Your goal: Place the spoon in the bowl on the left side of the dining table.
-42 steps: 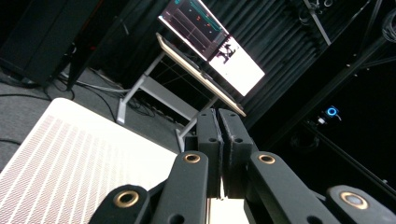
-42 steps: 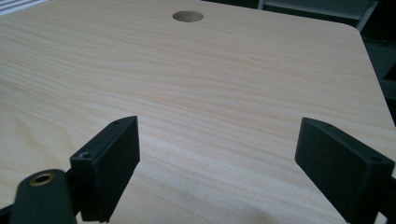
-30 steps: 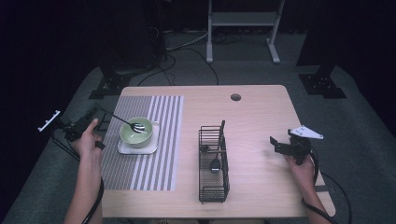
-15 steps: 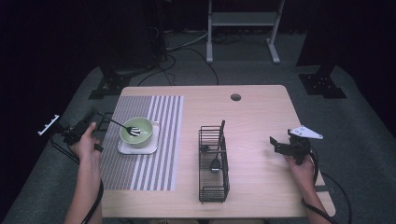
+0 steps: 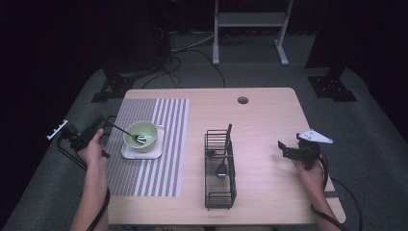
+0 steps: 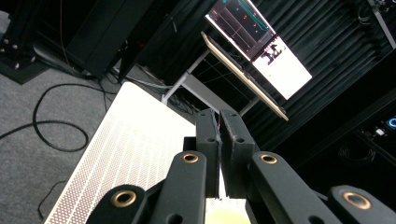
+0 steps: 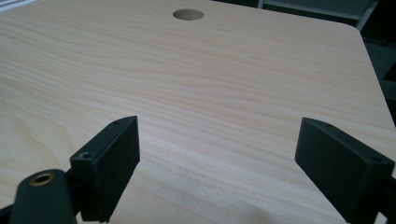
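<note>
The spoon [image 5: 129,132] is clamped by its handle end in the left gripper [image 5: 105,124], its head resting inside the green bowl [image 5: 140,135] on the white plate [image 5: 141,153] on the striped placemat [image 5: 149,144]; compared with a second ago the handle lies lower and reaches further toward the tabletop's [image 5: 269,120] left edge. I judge the spoon is being drawn out, perhaps for the wire rack [image 5: 220,168]. The right gripper [image 5: 284,148] hangs released near the right edge, unmoved.

One bowl [image 5: 140,134], one plate [image 5: 142,153], one rack [image 5: 220,169]
</note>
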